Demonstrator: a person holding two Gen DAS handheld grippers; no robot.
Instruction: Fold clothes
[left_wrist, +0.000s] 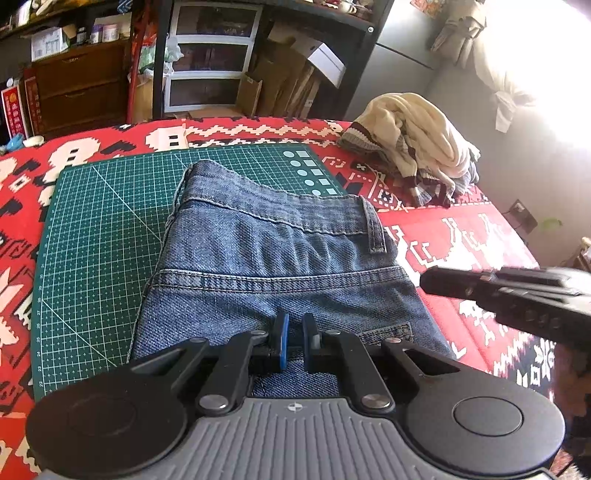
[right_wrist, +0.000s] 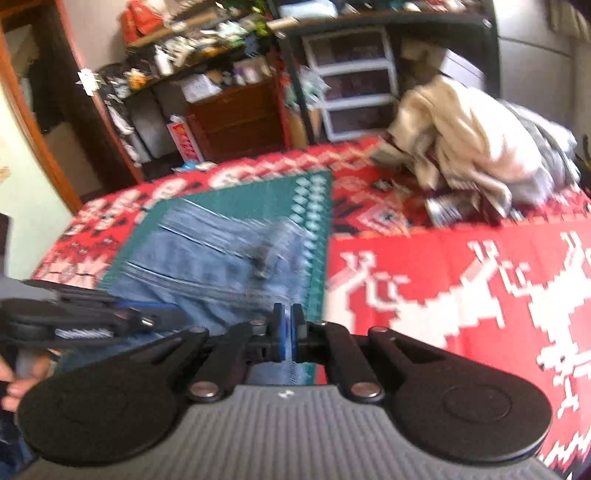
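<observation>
Folded blue jeans (left_wrist: 266, 258) lie flat on a green cutting mat (left_wrist: 103, 229), waistband and belt loop toward the far right. My left gripper (left_wrist: 293, 332) hovers over the near edge of the jeans, its blue-padded fingers (left_wrist: 281, 332) almost together and nothing visibly between them. My right gripper (left_wrist: 424, 282) comes in from the right beside the jeans' right edge. The right wrist view is blurred: the jeans (right_wrist: 207, 258) sit ahead to the left, my right gripper (right_wrist: 287, 328) is shut and empty above the mat's near edge, and my left gripper (right_wrist: 173, 315) shows side-on at the left.
A red patterned cloth (left_wrist: 461, 236) covers the table. A heap of cream and grey clothes (left_wrist: 413, 147) lies at the far right. Shelves, drawers and boxes (left_wrist: 207, 59) stand behind the table. A person's hand (right_wrist: 14, 384) shows at the left edge.
</observation>
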